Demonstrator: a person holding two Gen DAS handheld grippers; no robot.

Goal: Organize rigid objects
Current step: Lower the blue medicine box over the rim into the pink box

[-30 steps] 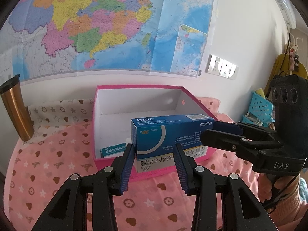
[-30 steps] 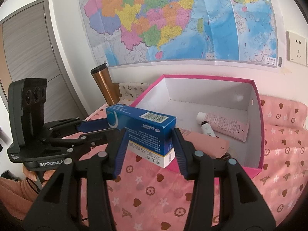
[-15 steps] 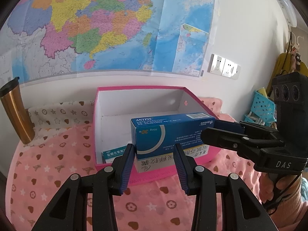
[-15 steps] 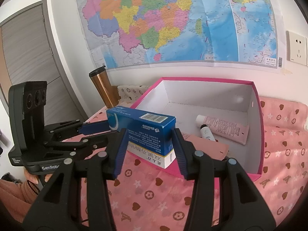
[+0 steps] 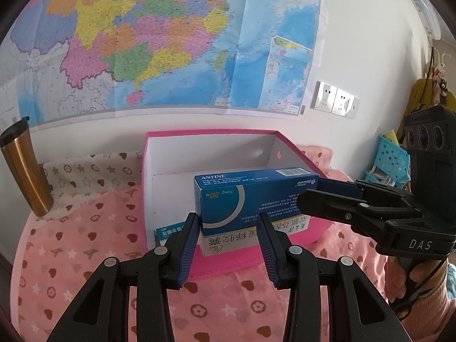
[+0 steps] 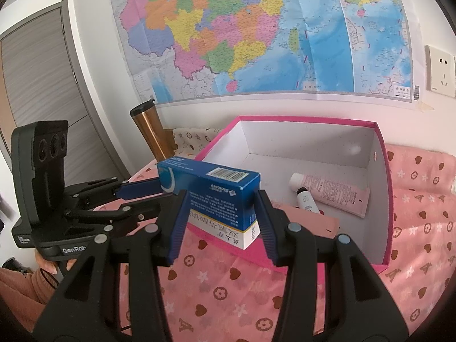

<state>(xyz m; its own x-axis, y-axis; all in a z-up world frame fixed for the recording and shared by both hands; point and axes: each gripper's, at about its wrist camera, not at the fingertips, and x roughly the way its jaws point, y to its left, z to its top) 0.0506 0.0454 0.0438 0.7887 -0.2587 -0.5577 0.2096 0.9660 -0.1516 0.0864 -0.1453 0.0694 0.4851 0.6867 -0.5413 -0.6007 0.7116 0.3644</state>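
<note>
Right gripper [image 6: 221, 213] clamps one end of the blue medicine box [image 6: 212, 192]; left gripper [image 6: 142, 192] clamps the other, above the pink storage box [image 6: 382, 199] containing a tube [image 6: 330, 192].

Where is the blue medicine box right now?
The blue and white cardboard medicine box is up in the air, held at each end by the left gripper and right gripper, just over the near rim of the pink open storage box.

"ANTINE", "50mg" on blue box [image 5: 250, 196]

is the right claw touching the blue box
Touching: in the right wrist view, both pads of the right claw press the end of the blue box.
</note>
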